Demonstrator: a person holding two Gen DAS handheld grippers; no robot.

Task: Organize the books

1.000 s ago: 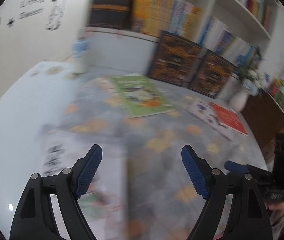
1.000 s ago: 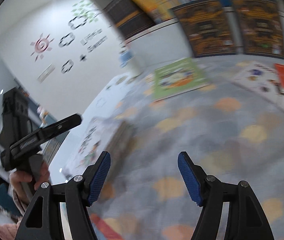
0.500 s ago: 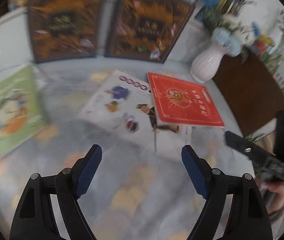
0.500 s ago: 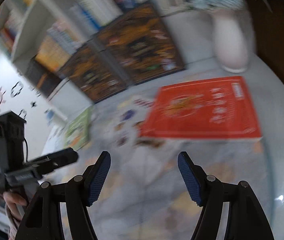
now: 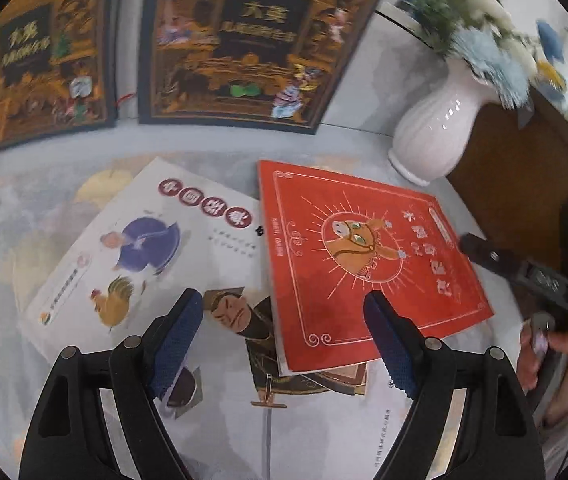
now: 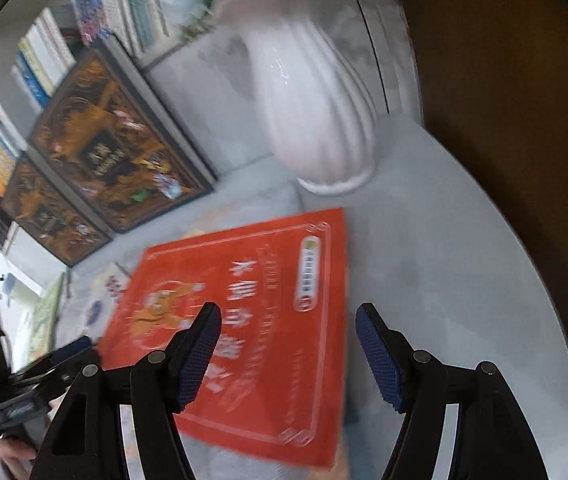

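A red picture book [image 5: 363, 256] lies flat on the grey mat, overlapping the right part of a larger white picture book [image 5: 140, 264] with painted figures. My left gripper [image 5: 287, 340] hovers open above the red book's near left corner, nothing between its blue pads. In the right wrist view the same red book [image 6: 252, 320] fills the middle, and my right gripper [image 6: 287, 352] hangs open over its right edge, holding nothing. The right gripper [image 5: 523, 272] also shows at the right edge of the left wrist view, in a person's hand.
A white ribbed vase [image 5: 435, 128] with blue flowers stands just beyond the red book, beside a dark wooden cabinet [image 5: 523, 152]. Two large dark ornate books [image 5: 240, 44] lean upright against the shelf base. A green book [image 6: 46, 312] lies far left. Shelves of books [image 6: 56, 52] rise behind.
Both views have swung from the green book and left side of the mat across to the red and white books by the vase. Both grippers came lower and closer, jaws unchanged.
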